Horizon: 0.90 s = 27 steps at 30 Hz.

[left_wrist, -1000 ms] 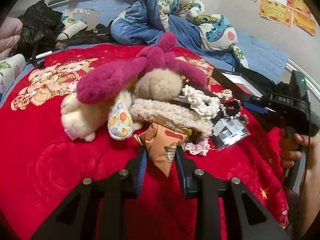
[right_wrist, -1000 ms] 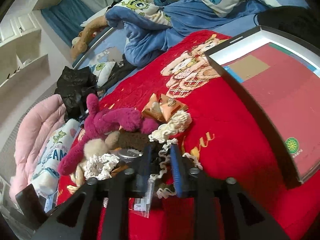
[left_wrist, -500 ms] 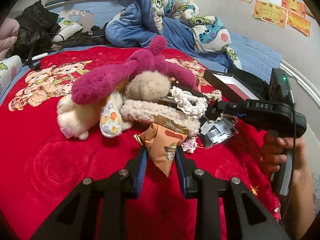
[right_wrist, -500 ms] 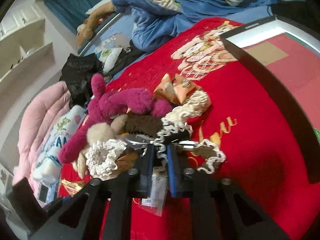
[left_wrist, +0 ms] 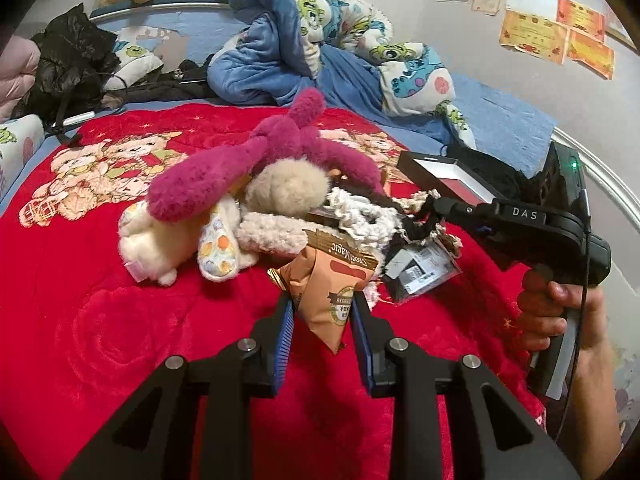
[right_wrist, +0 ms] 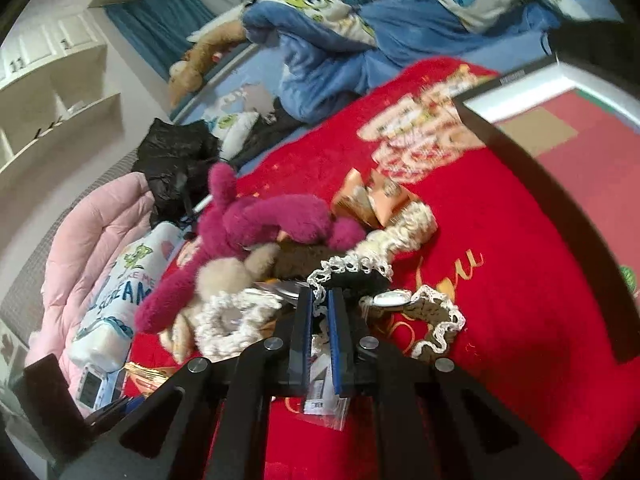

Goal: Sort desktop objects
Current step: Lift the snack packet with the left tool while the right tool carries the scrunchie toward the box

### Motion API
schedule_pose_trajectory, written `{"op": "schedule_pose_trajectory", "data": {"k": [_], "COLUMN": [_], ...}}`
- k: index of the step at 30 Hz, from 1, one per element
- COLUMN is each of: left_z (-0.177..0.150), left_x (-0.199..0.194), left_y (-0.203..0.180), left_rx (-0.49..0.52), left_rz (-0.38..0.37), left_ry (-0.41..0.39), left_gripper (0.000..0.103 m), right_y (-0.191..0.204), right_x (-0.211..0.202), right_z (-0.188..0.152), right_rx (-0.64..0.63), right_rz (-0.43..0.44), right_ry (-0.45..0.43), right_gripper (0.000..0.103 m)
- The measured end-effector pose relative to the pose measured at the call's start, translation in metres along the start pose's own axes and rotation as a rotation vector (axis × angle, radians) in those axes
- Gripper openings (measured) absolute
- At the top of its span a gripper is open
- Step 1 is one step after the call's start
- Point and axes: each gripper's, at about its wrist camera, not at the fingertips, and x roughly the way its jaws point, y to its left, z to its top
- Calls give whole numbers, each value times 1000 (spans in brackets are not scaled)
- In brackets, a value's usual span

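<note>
Heap of soft objects on a red blanket (left_wrist: 100, 320), seen from both wrist cameras. Left gripper (left_wrist: 322, 322): its blue-padded fingers (left_wrist: 285, 332) pinch the lower tip of an orange-brown snack packet (left_wrist: 328, 284), which stands lifted above the blanket just in front of the heap. Right gripper (right_wrist: 319, 320): its jaws are pressed nearly together on a black scrunchie with white lace edging (right_wrist: 352, 276); a clear packaging sleeve with a printed label (right_wrist: 324, 404) hangs beneath the fingers. In the left wrist view the same right gripper (left_wrist: 430, 210) reaches in from the right, held by a hand (left_wrist: 552, 312), with the labelled sleeve (left_wrist: 420, 272) dangling under its tip.

Heap contents: a magenta plush toy (left_wrist: 256, 164) draped over a beige pompom (left_wrist: 286, 188), a cream plush toy (left_wrist: 160, 240) at its left, and a cream knitted scrunchie (left_wrist: 360, 212) touching the dark one. A second lace-edged scrunchie (right_wrist: 432, 320) lies on the blanket just to the right of the right gripper, apart from the heap. Two further snack packets (right_wrist: 372, 198) rest at the far side of the heap. An open black-rimmed box (right_wrist: 520, 152) with a red interior sits on the blanket, well apart from the heap. Rumpled blue bedding (left_wrist: 280, 48) lies beyond.
</note>
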Motion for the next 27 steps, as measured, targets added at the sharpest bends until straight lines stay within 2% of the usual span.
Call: {"op": "schedule_pose_trajectory", "data": {"k": [8,18,21,27], "left_z": [-2,-5,-9,-16], "left_x": [-7,-11,-8,-2], "left_y": [-10,-22,-27,-40], "left_rx": [18,36,44,55], "left_rz": [-22,-47,-42,-20], "left_ry": [-12,-21,-9,30], "left_gripper": [29,29,29,29], "right_y": [12,0,-4,-18], "right_x": [-24,-58,-72,-88], "right_z": [1,7,9,6], "right_rx": [-52,-8,-12,7], "right_rz": [34,78,77,38], "right_ry": [-60,-165,-212,-234], "right_gripper": [9,9,9,9]}}
